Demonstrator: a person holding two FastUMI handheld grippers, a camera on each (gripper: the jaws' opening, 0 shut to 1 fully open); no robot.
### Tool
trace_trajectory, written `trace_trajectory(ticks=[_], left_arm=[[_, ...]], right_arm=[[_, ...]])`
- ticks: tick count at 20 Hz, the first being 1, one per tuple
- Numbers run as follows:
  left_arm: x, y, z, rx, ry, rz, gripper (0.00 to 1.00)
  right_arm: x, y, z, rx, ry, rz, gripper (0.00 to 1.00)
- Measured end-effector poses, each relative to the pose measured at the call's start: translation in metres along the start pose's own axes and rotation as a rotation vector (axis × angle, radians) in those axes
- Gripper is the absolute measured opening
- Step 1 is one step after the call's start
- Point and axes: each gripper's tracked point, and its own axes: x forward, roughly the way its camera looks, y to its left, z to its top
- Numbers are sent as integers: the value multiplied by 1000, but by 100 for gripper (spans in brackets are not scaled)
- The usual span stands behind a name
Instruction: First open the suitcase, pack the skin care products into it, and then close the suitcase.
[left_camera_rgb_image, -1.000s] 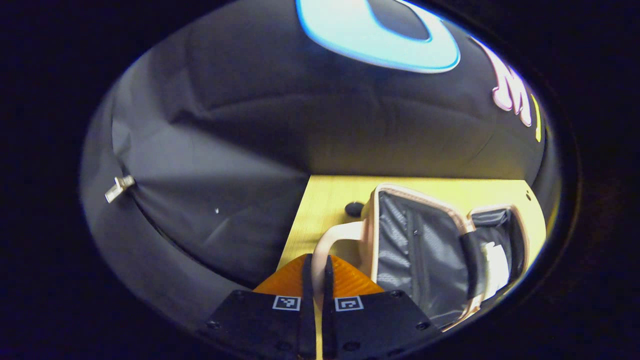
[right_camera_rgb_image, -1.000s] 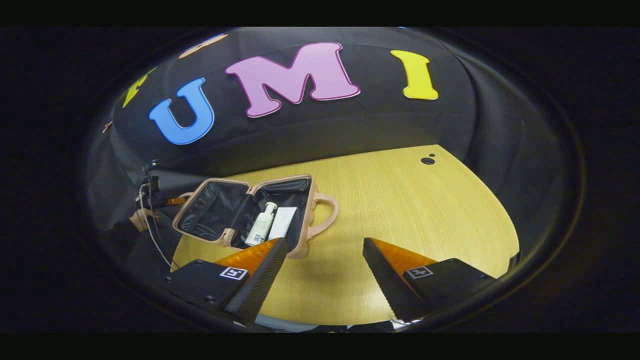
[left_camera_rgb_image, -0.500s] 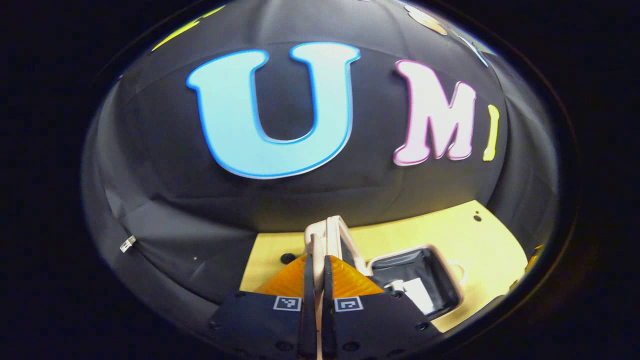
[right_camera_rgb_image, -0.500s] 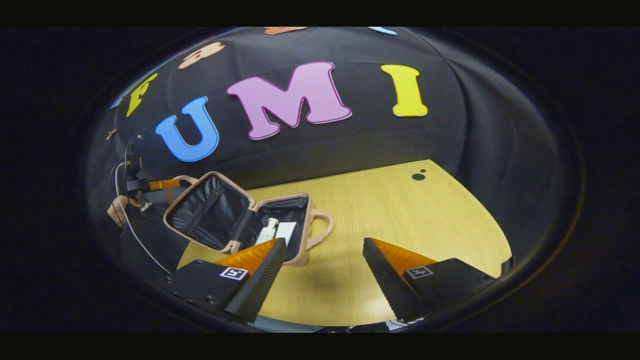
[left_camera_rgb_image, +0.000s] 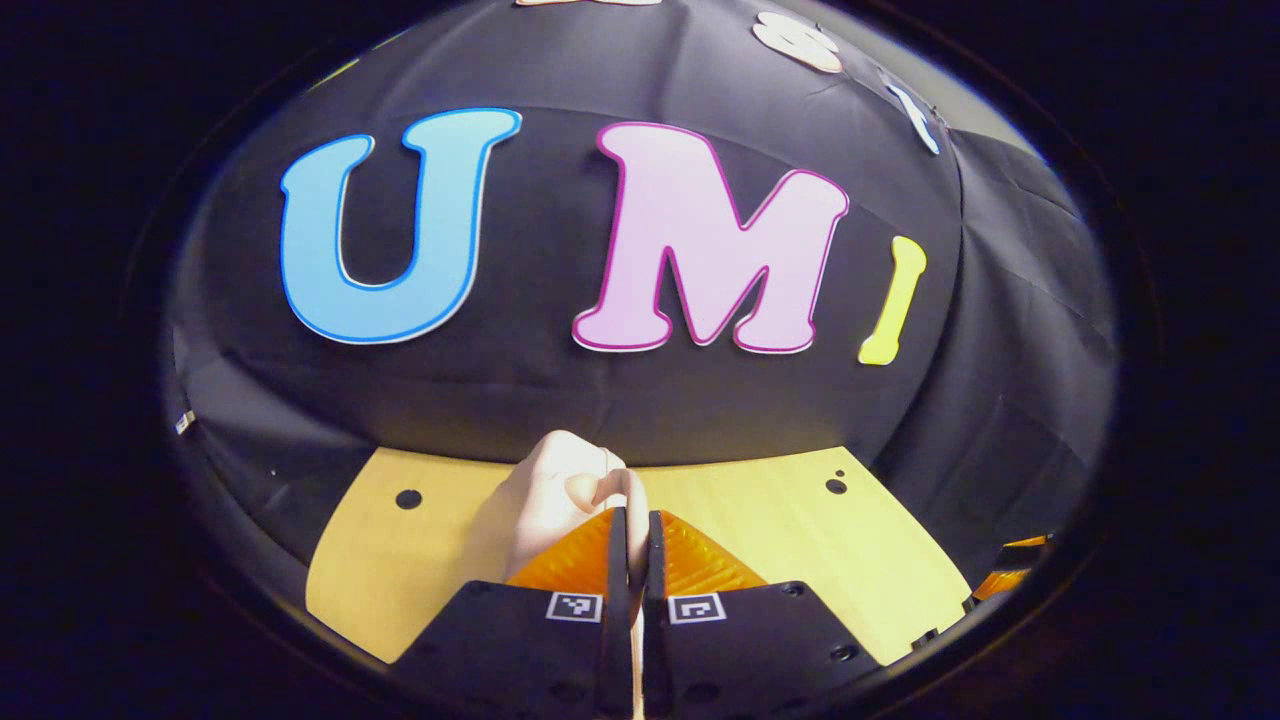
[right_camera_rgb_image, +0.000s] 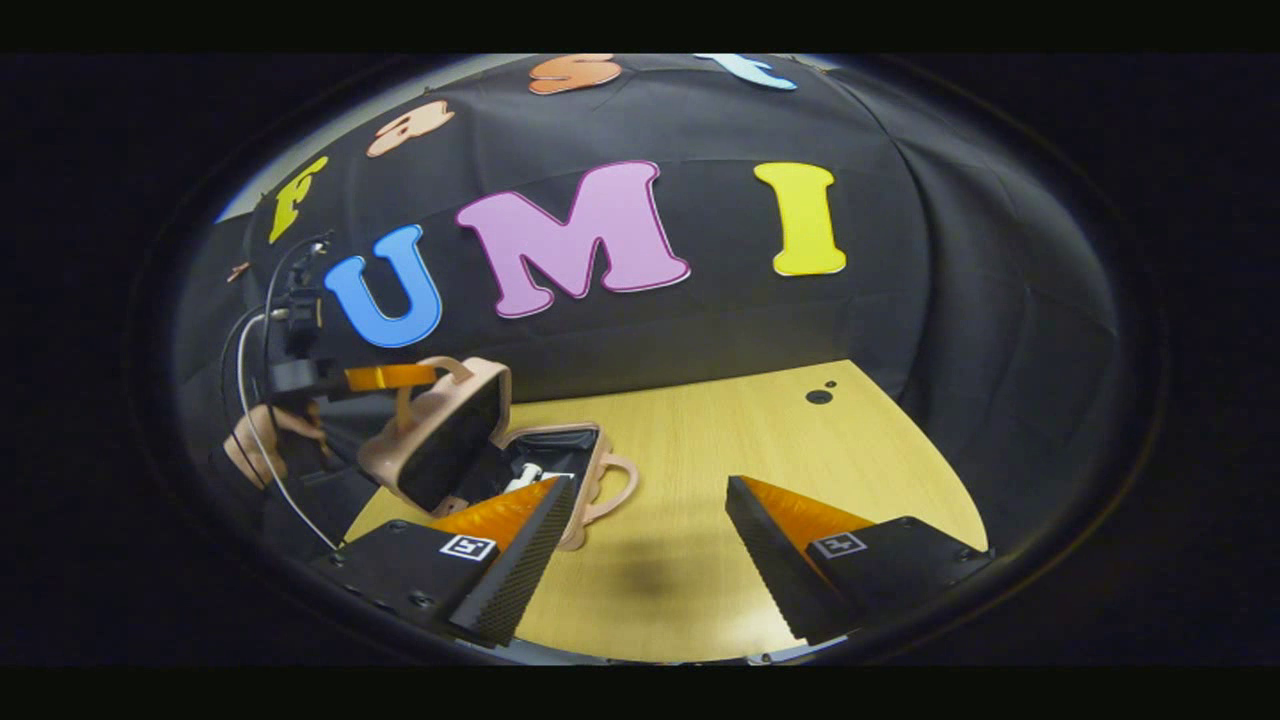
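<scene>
The left gripper (left_camera_rgb_image: 631, 540) clenches the suitcase lid's handle (right_camera_rgb_image: 418, 392); the right gripper (right_camera_rgb_image: 650, 520) hangs released, the half-raised suitcase (right_camera_rgb_image: 455, 440) at its ten o'clock.

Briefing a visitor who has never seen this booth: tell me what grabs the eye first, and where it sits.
In the right gripper view, the pink suitcase stands half-closed at the wooden table's left end, its lid tilted up over the base. The left gripper pinches the lid's handle from the left. The right gripper hangs open above bare tabletop in the foreground.
</scene>
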Motion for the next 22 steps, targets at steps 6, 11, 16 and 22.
trace_trajectory(ticks=[6, 11, 16, 22], left_arm=[[74, -87, -111, -80, 114, -9, 10], [109, -115, -171, -86, 155, 35, 10], [99, -126, -158, -102, 116, -2, 20], [4, -127, -64, -133, -100, -83, 89]], right_arm=[[11, -47, 3, -4, 23, 62, 98], [9, -52, -8, -53, 11, 129, 98], [6, -58, -2, -50, -22, 134, 98], [-11, -52, 28, -61, -127, 80, 98]])
